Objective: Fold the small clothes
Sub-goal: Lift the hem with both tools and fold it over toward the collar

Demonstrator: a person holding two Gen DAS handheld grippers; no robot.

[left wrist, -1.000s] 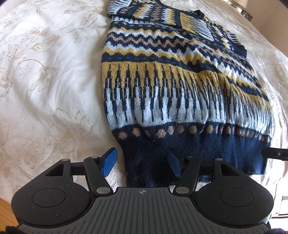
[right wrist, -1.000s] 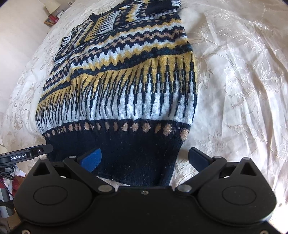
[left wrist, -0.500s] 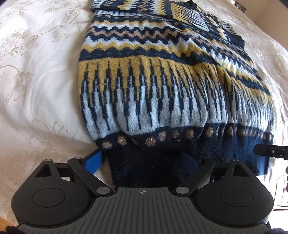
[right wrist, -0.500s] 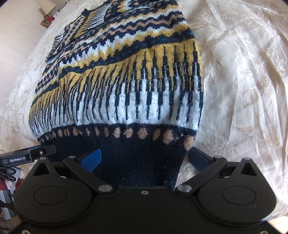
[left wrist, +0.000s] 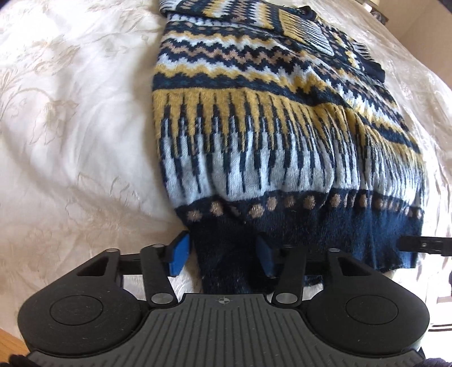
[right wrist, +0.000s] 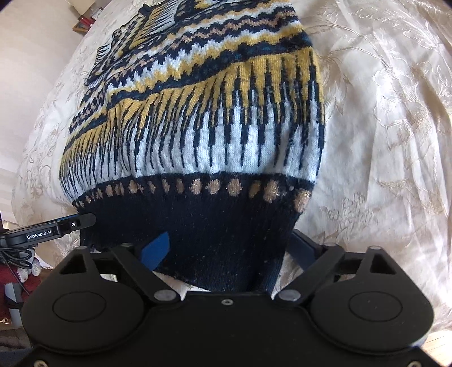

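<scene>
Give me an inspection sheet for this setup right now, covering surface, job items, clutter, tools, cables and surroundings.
Surface: cream floral bedspread, wrinkled, covering the bed.
Job's things: patterned knit sweater lying lengthwise, navy hem band nearest the cameras, a folded part at the far end.
Clutter: nothing seen on the bedspread.
Grippers: left tool has its blue pads on either side of the hem's left corner, jaws apart, not clamped; right tool straddles the hem's right corner, jaws wide.
Cables: black cable looping under the GenRobot.AI unit at left of the right wrist view.
Surroundings: small items on a wooden stand in the far corner; wood floor at the bed's edge.
</scene>
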